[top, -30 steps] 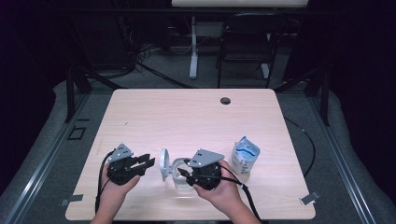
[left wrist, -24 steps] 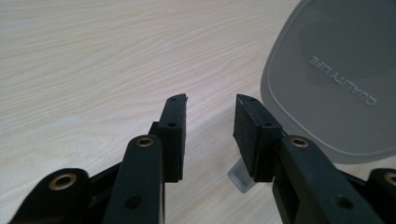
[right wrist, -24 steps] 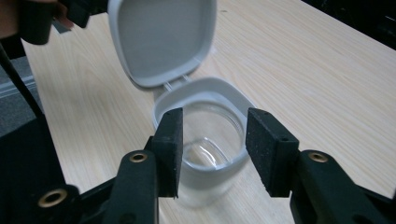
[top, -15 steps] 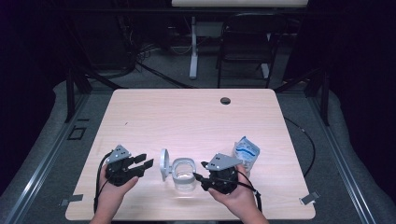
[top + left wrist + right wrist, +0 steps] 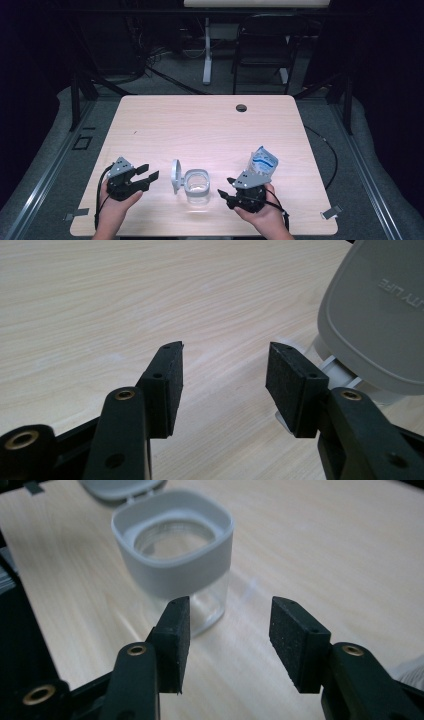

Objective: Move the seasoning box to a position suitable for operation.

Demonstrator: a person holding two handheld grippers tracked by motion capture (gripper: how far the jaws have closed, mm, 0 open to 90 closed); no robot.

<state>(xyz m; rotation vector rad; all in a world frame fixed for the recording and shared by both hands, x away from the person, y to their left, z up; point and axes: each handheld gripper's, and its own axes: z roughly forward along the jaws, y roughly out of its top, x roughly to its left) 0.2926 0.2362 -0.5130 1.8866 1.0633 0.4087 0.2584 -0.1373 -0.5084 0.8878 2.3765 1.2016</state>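
Now both grippers, left (image 5: 150, 176) and right (image 5: 223, 192), are spreading empty jaws beside the clear jar (image 5: 197, 186), flip lid (image 5: 175, 175) open, near the table's front edge — probably light, rigid, slippery; gripping its grey collar (image 5: 172, 562) seems safest.

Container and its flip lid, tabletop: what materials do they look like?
Container: clear body, looks like glass or hard plastic, the wood grain shows through; grey collar looks matte plastic. Flip lid: matte grey moulded plastic with raised lettering. Tabletop: pale wood-grain, smooth, probably laminate.
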